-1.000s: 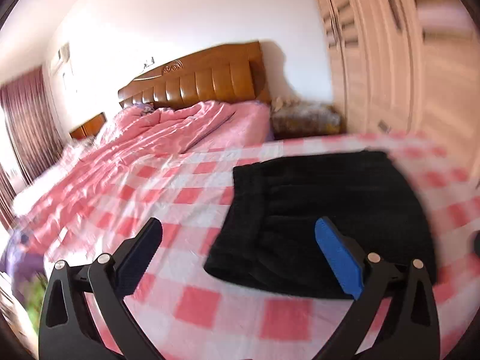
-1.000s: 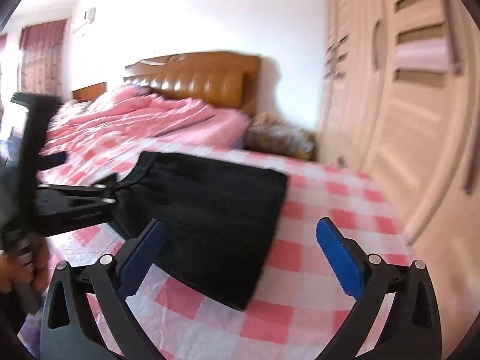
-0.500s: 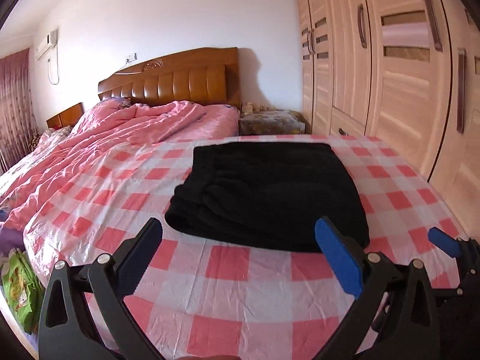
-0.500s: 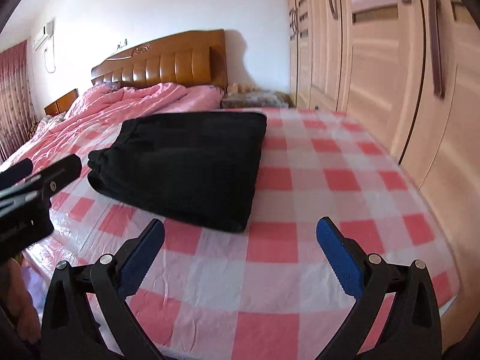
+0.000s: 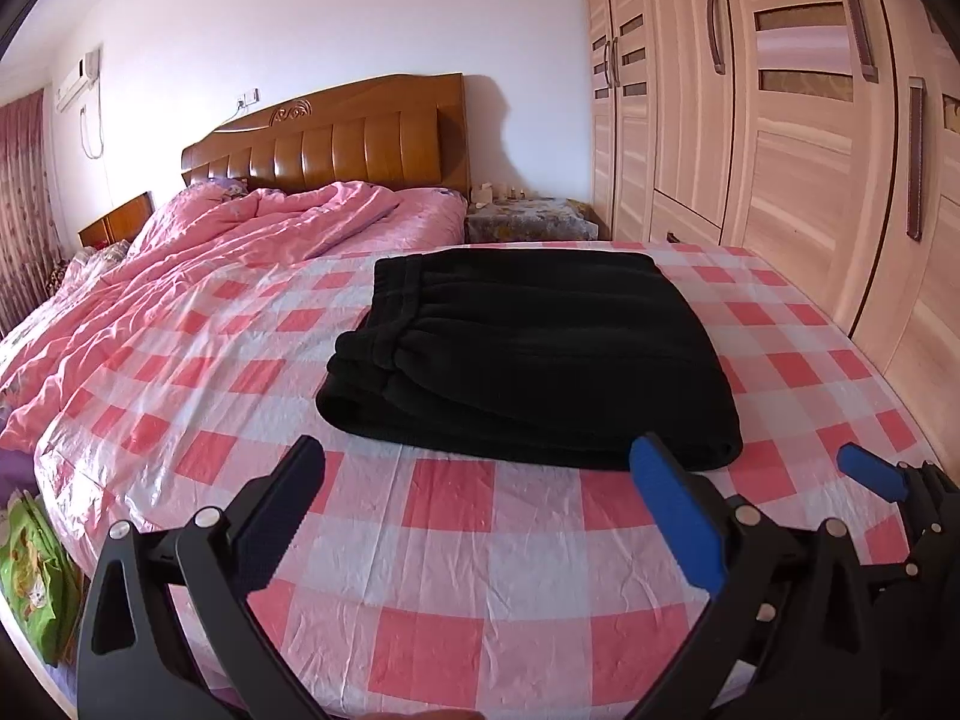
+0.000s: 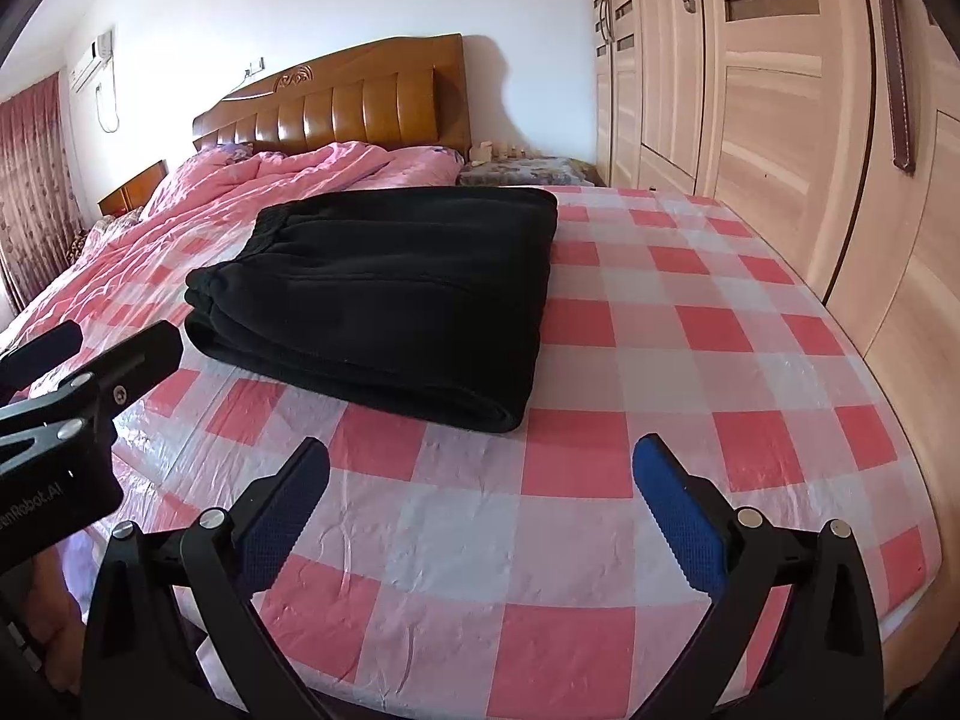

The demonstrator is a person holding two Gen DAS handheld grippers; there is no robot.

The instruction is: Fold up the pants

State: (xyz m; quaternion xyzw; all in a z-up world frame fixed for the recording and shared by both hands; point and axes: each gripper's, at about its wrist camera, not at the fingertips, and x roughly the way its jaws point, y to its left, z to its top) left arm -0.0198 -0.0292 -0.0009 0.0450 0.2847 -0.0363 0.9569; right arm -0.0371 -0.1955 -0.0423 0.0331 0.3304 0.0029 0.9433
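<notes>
Black pants (image 5: pixel 528 354) (image 6: pixel 390 288) lie folded into a thick rectangle on the red-and-white checked cover (image 5: pixel 456 564) (image 6: pixel 690 360) of the bed, elastic waistband to the left. My left gripper (image 5: pixel 480 510) is open and empty, held back from the near edge of the pants. My right gripper (image 6: pixel 480 504) is open and empty too, over the checked cover to the right of the pants. Each gripper shows at the side of the other's view: the right one (image 5: pixel 900 492) at the lower right, the left one (image 6: pixel 78 372) at the left.
A crumpled pink duvet (image 5: pixel 198 264) covers the left and far part of the bed below a wooden headboard (image 5: pixel 336 144). Tall wardrobe doors (image 5: pixel 780 120) stand close along the right side. A bedside table (image 5: pixel 528 219) is at the far end. A green bag (image 5: pixel 30 576) sits at the lower left.
Both grippers have drawn back from the pants toward the near edge of the bed and steadied. The pants lie folded and unmoved; both grippers have stayed open.
</notes>
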